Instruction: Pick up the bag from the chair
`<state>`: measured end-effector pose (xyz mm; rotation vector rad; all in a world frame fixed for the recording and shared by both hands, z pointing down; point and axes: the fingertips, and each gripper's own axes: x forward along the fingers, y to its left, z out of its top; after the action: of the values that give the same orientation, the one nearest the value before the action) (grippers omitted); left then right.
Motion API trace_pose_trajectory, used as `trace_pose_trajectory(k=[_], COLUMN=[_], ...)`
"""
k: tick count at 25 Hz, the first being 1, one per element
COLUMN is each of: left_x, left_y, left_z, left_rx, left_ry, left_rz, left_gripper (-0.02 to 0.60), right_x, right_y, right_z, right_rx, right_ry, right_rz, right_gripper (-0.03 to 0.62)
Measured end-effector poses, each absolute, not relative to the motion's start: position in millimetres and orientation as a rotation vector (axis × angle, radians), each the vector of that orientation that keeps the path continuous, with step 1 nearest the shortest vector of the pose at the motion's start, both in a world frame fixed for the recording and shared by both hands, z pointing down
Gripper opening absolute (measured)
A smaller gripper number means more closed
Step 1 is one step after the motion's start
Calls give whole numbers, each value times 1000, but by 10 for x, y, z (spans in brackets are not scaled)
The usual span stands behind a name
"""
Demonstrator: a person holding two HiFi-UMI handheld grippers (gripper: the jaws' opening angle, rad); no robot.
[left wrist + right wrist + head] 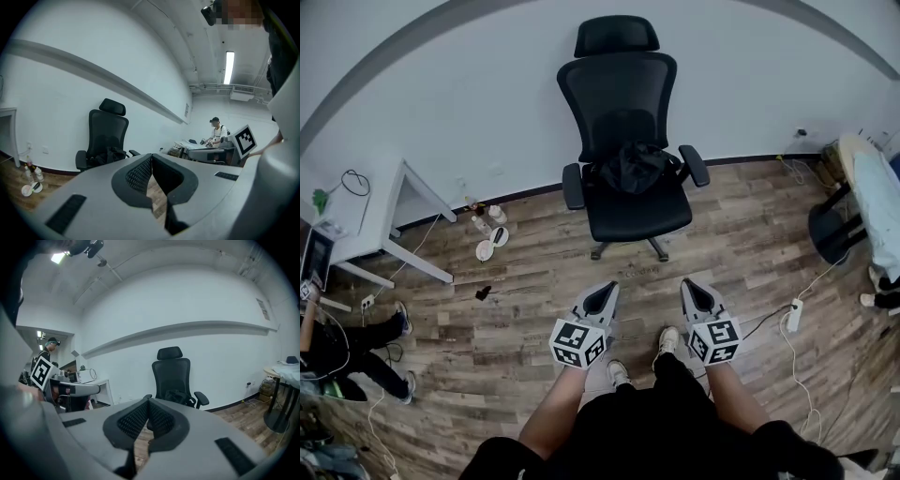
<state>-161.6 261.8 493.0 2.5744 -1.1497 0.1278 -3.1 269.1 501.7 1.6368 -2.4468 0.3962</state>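
Lower centre-left, the left gripper (602, 292) is pointing up-frame, jaws pressed together, empty; upper centre, the bag (630, 167) is slumping on the chair (639, 214), black on black, its long axis unreadable; lower centre-right, the right gripper (694, 289) is likewise pinching nothing.

L gripper (605, 288), R gripper (691, 285) side by side, fingers (138, 176) together, empty

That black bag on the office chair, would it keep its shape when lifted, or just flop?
Probably flops: the bag lies crumpled and slumped on the chair seat, so it looks like soft fabric. It is likely fairly light, since it looks so collapsed and unfilled.
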Motion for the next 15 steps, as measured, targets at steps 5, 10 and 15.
trace_pose_trajectory(k=[5, 10, 15], left_x=[-1454, -1176, -922], left_y=[2292, 1863, 1381], left_z=[5024, 5007, 5006], left_rx=[2551, 2564, 2539], left_ry=[-1157, -1167, -1218], left_rz=[159, 225, 252], left_gripper=[23, 23, 23], right_x=[80, 249, 550], right_y=[2280, 1814, 1290], right_z=[5090, 5094, 5084], right_rx=[1606, 1536, 1488], right_ry=[-2471, -2508, -2532], right_rz=[416, 387, 377], right_gripper=[20, 20, 20])
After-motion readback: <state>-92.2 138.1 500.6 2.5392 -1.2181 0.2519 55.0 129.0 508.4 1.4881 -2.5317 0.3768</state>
